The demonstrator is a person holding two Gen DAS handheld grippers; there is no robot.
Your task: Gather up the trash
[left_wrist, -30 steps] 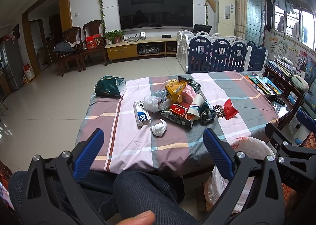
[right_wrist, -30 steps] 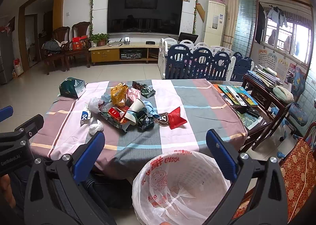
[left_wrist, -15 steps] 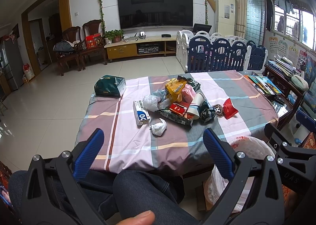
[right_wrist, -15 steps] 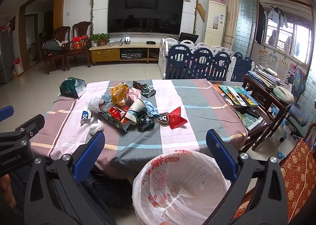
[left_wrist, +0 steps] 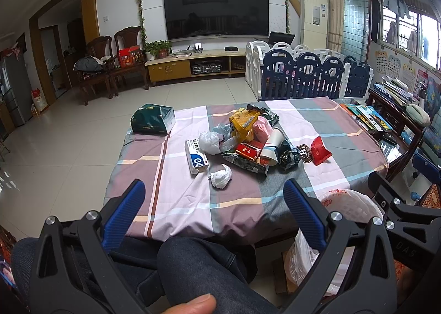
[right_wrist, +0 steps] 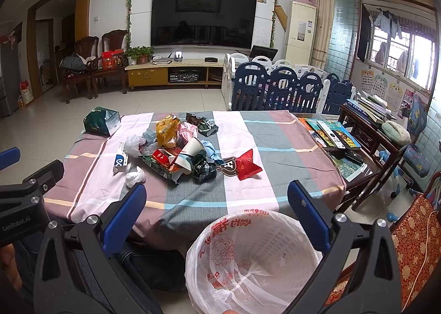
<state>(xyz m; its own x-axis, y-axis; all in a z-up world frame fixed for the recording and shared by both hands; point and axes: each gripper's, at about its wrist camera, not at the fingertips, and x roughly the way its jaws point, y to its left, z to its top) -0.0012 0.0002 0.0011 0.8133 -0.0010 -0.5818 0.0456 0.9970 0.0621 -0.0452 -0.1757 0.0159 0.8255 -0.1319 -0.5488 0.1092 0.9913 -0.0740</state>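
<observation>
Nothing has moved since the earlier frames: both grippers parked low at the near table edge, jaws spread wide, holding nothing.

Left gripper (left_wrist: 213, 197) hangs over the person's lap, pointed at the table (left_wrist: 325, 124) with its striped cloth; right gripper (right_wrist: 216, 199) sits just above the bin (right_wrist: 278, 220), a white basket lined with a printed plastic bag, standing on the floor against the table's near side. Trash pile (left_wrist: 248, 137) is mid-table, well apart from both grippers: yellow wrapper (right_wrist: 166, 132), red carton (left_wrist: 247, 151), paper cup (right_wrist: 193, 150), dark crumpled wrappers. Loose around it: blue-and-white box (left_wrist: 195, 158) on the left, crumpled white tissue (left_wrist: 220, 176) nearest the left gripper, red packet (right_wrist: 248, 165) on the right, green bag (right_wrist: 102, 121) at the far left corner.
</observation>
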